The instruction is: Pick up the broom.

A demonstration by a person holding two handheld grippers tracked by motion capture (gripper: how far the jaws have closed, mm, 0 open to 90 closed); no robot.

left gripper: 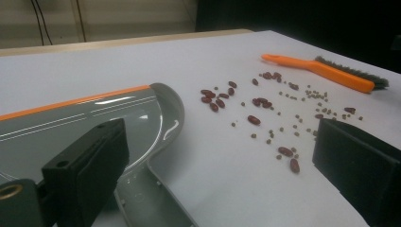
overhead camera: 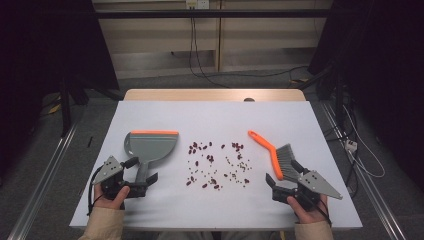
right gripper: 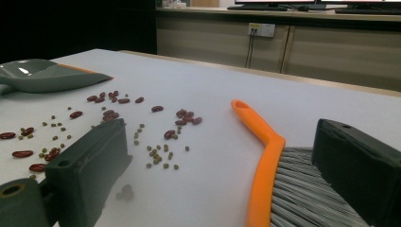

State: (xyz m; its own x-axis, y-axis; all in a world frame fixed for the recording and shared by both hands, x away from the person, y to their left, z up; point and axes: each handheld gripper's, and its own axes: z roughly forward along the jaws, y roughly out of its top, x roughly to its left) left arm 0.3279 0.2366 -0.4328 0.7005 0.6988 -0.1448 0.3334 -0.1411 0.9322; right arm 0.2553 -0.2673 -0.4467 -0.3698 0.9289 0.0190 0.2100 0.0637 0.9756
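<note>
A grey dustpan (overhead camera: 151, 144) with an orange lip lies on the left of the white table (overhead camera: 215, 112), its handle pointing toward me. My left gripper (overhead camera: 141, 170) stands open, one jaw on either side of that handle without touching it. The left gripper view has the dustpan (left gripper: 118, 118) between the spread jaws of my left gripper (left gripper: 217, 165). Red beans and small green beans (overhead camera: 216, 166) are scattered mid-table. An orange-handled brush (overhead camera: 272, 152) lies on the right. My right gripper (overhead camera: 283, 172) is open around its bristle end, and the brush (right gripper: 265, 161) runs between the jaws.
The table's wooden far edge (overhead camera: 215, 94) backs onto a floor with cables (overhead camera: 200, 70). Metal rails (overhead camera: 45, 175) run along both sides of the table. A bare white strip lies between the beans and the near edge.
</note>
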